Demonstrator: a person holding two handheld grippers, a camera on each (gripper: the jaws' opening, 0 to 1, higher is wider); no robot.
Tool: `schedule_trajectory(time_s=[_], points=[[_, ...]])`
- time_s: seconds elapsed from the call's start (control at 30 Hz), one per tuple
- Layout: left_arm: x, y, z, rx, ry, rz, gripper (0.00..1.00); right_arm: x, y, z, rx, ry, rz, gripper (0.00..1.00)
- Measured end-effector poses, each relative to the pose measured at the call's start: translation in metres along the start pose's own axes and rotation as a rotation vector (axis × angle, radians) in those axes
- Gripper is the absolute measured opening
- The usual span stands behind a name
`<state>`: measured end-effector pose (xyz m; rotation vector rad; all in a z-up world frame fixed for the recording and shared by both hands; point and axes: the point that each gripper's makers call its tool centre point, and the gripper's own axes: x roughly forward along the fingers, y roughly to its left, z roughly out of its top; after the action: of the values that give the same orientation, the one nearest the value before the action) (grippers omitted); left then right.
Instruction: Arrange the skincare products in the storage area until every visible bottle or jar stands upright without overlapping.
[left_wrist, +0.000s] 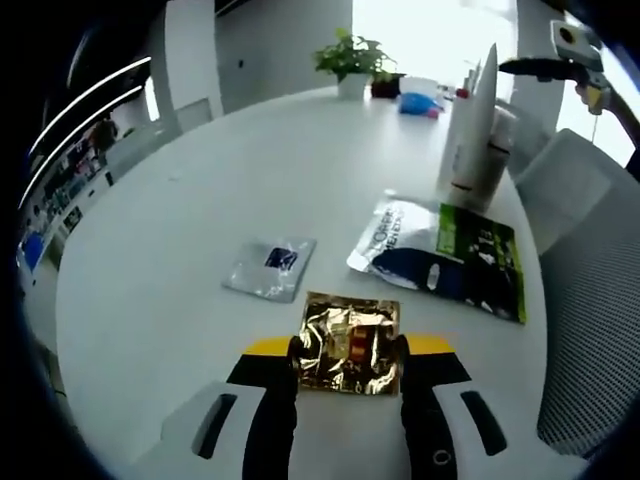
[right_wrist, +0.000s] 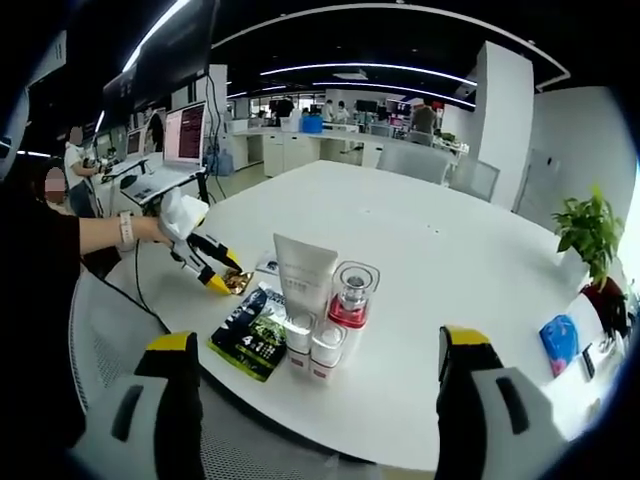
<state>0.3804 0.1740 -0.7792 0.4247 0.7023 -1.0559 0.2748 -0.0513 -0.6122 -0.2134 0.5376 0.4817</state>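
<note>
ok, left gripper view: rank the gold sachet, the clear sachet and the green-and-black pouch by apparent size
1. Green-and-black pouch, clearly the largest.
2. Gold sachet and clear sachet look about alike. The gold one sits between the jaws of the left hand-held gripper, nearest the camera, so I won't rank those two.

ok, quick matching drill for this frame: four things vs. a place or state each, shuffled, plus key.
Things:
1. gold foil sachet
2. white tube
3. green-and-black pouch
4. right tongs

Place or state:
A. lying flat beside the upright products
B. open, holding nothing
C. standing upright on its cap
D. pinched between the left tongs

Pairs: 1-D, 2-C, 3-A, 4-B
</note>
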Motion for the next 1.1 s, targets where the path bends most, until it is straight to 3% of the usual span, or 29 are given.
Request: schedule_trajectory(time_s=[0.57, 0.77, 0.97, 1.1], points=[[-0.002, -0.017, -0.004, 0.064, 0.042, -0.048, 0.36, 0.000, 0.006, -0.010, 0.013, 0.011, 0.017, 1.00], [-0.007, -0.024, -0.004, 0.096, 0.054, -0.064, 0.19, -0.002, 0.006, -0.012, 0.016, 0.012, 0.013, 1.00], [-0.011, -0.026, 0.004, 0.079, 0.021, -0.060, 0.40, -0.001, 0.008, -0.014, 0.020, 0.018, 0.020, 1.00], [-0.014, -0.028, 0.005, 0.085, 0.029, -0.070, 0.43, 0.001, 0.011, -0.016, 0.020, 0.029, 0.027, 1.00]])
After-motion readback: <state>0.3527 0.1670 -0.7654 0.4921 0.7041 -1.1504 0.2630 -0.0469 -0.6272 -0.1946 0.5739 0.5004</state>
